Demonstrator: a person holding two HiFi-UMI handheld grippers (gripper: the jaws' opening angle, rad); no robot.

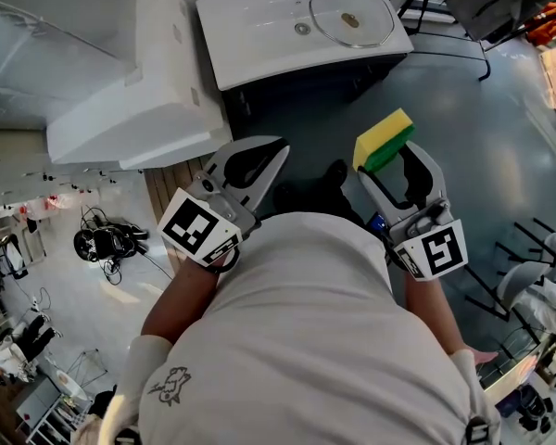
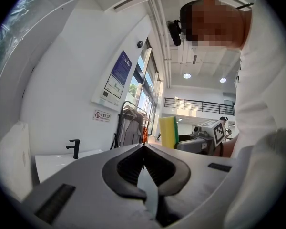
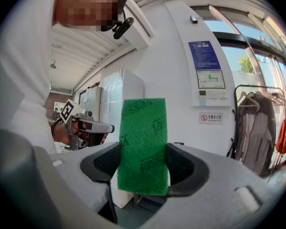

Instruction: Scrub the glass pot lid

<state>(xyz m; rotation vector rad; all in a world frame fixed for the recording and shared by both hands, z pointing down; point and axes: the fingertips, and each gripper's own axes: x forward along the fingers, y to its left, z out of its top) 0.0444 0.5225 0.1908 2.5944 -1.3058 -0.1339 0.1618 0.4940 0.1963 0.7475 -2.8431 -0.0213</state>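
Head view: the glass pot lid (image 1: 351, 15) lies in the white basin (image 1: 259, 35) at one o'clock, well apart from both grippers. The left gripper (image 1: 283, 145) is at the frame's centre and the right gripper (image 1: 389, 156) is at its three o'clock, clamping a yellow-and-green sponge (image 1: 384, 139).

Left gripper view: the jaws meet tip to tip, clenched on nothing.

Right gripper view: the sponge's green scouring face stands upright in the gap, with both pads pressing it. The left gripper shows at nine o'clock.

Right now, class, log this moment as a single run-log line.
left gripper shut, empty | right gripper shut on sponge | lid lying in sink, untouched
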